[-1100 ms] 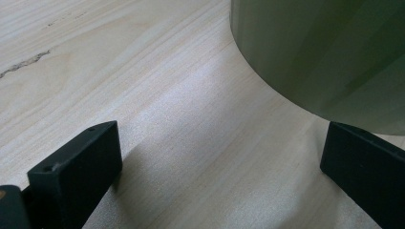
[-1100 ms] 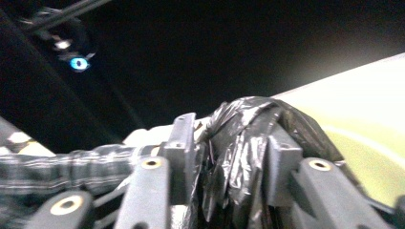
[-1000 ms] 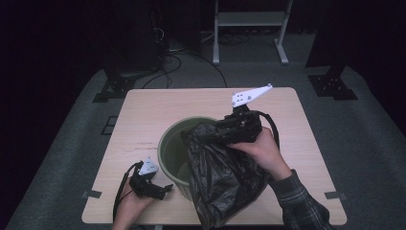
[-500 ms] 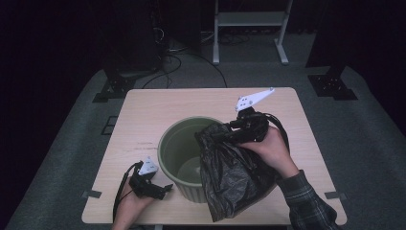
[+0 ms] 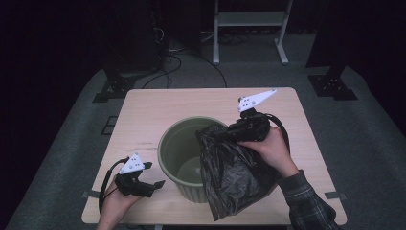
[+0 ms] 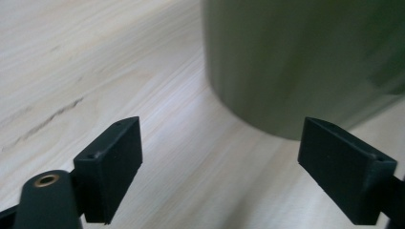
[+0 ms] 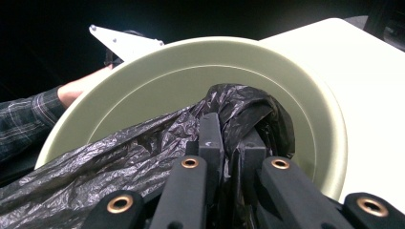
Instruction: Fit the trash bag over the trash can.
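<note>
A round olive-green bin (image 5: 165, 143) stands at the middle of the pale wooden table (image 5: 158, 105). A crumpled black plastic bag (image 5: 234, 177) hangs against the bin's right side, its top bunched over the rim. My right gripper (image 5: 229, 135) holds that bunched top; its jaws have just been closing and now pinch the bag (image 7: 143, 148) above the bin's rim (image 7: 191, 47). My left gripper (image 5: 156, 174) is at the bin's lower left, near the table's front edge. Its jaws (image 6: 234, 167) have just narrowed a little but stand wide apart with nothing between them, facing the bin's wall (image 6: 296, 62).
Bare table top lies behind and to the left of the bin. Beyond the far edge are a white metal stand (image 5: 249, 28), floor cables (image 5: 182, 62) and dark stand feet (image 5: 330, 86) on grey carpet.
The right hand has drawn the bag rightward, uncovering most of the bin's opening. The left gripper has lifted slightly beside the bin.
</note>
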### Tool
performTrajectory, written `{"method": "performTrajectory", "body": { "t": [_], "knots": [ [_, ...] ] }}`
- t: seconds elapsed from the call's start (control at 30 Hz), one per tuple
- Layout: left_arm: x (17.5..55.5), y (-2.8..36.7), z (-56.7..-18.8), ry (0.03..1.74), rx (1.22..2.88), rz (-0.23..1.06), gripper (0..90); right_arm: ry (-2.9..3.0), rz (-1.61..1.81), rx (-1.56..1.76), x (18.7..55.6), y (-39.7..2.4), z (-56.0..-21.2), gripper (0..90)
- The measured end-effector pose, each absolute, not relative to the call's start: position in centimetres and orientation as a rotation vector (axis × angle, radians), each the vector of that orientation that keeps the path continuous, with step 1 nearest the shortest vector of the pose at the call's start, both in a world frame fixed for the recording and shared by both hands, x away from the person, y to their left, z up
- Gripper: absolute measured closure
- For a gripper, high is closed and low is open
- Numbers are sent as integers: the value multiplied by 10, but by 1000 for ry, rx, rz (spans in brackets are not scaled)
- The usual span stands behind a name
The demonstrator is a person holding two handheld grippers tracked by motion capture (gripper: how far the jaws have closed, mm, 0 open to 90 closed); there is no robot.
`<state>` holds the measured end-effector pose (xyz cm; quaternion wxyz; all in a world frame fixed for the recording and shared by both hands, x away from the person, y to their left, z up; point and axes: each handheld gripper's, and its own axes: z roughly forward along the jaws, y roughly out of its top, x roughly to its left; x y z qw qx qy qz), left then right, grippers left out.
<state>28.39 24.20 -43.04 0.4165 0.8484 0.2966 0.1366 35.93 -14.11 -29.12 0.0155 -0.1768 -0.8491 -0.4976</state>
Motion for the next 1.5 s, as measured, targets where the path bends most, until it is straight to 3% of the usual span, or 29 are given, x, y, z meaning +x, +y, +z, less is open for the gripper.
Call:
{"method": "performTrajectory", "body": {
  "t": [0.03,0.1,0.17,0.2,0.53,0.7,0.8,0.93,1.0,1.5],
  "knots": [
    [284,242,-430,745,2130,343,143,-2641,-1548,-550,359,-141,-291,842],
    [279,245,-419,694,2129,314,256,-2641,-1562,-541,359,-142,-291,837],
    [276,247,-411,680,2134,315,268,-2641,-1566,-541,359,-143,-290,833],
    [274,249,-406,661,2139,306,333,-2639,-1563,-541,359,-143,-290,834],
    [264,259,-363,567,2129,242,582,-2634,-1561,-527,360,-144,-290,828],
    [261,260,-337,506,2105,212,818,-2626,-1568,-522,361,-145,-290,828],
    [260,258,-323,473,2076,213,896,-2627,-1566,-516,361,-144,-290,828],
    [263,252,-312,454,2054,234,856,-2623,-1565,-515,362,-144,-291,828],
    [266,248,-307,436,2041,246,778,-2621,-1564,-510,362,-145,-291,828],
    [304,204,-292,352,2055,236,583,-2563,-1550,-359,363,-133,-290,858]
  ]
}}
